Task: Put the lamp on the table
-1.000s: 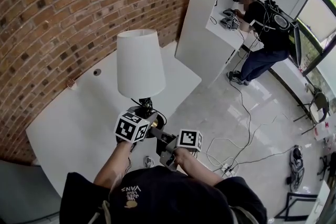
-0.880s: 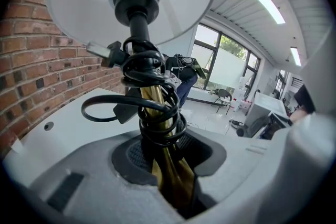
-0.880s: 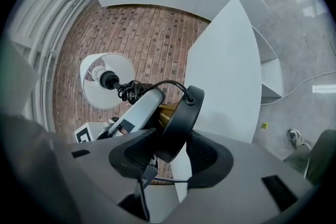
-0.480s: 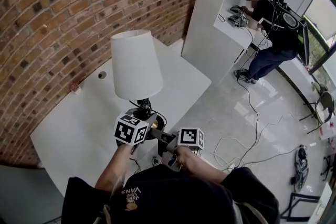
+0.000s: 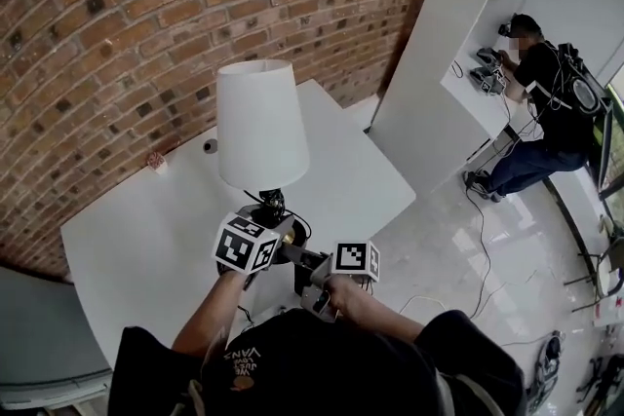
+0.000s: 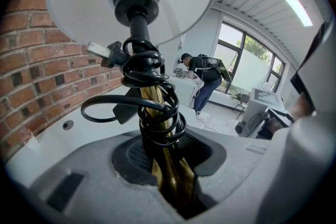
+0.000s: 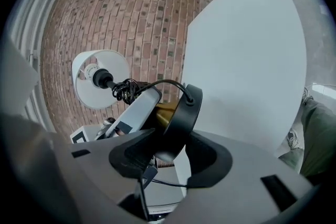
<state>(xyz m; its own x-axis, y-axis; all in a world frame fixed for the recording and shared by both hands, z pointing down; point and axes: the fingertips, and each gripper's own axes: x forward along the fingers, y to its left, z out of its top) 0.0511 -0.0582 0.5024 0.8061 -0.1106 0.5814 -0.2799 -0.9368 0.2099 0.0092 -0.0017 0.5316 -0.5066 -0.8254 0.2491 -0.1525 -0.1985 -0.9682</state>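
Observation:
The lamp has a white shade (image 5: 258, 122), a brass stem (image 6: 170, 186) with a black cord (image 6: 152, 97) coiled round it, and a round black base (image 7: 181, 118). It is held upright above the near part of the white table (image 5: 146, 229). My left gripper (image 5: 278, 229) is shut on the brass stem just under the cord coil. In the left gripper view the stem runs up between the pads (image 6: 134, 157). My right gripper (image 5: 304, 273) is shut on the rim of the black base, coming in from the right. In the right gripper view the table (image 7: 247, 50) lies beyond the base.
A brick wall (image 5: 146, 15) runs behind the table. On the tabletop near the wall are a round port (image 5: 211, 145) and a small object (image 5: 156, 161). A white partition (image 5: 448, 63) stands to the right, with a person (image 5: 546, 102) at a counter beyond it. Cables (image 5: 478, 278) lie on the floor.
Both grippers have carried the lamp forward, so more of the table now lies under and around it. The person at the counter sits further toward the picture's right. Both grips look the same.

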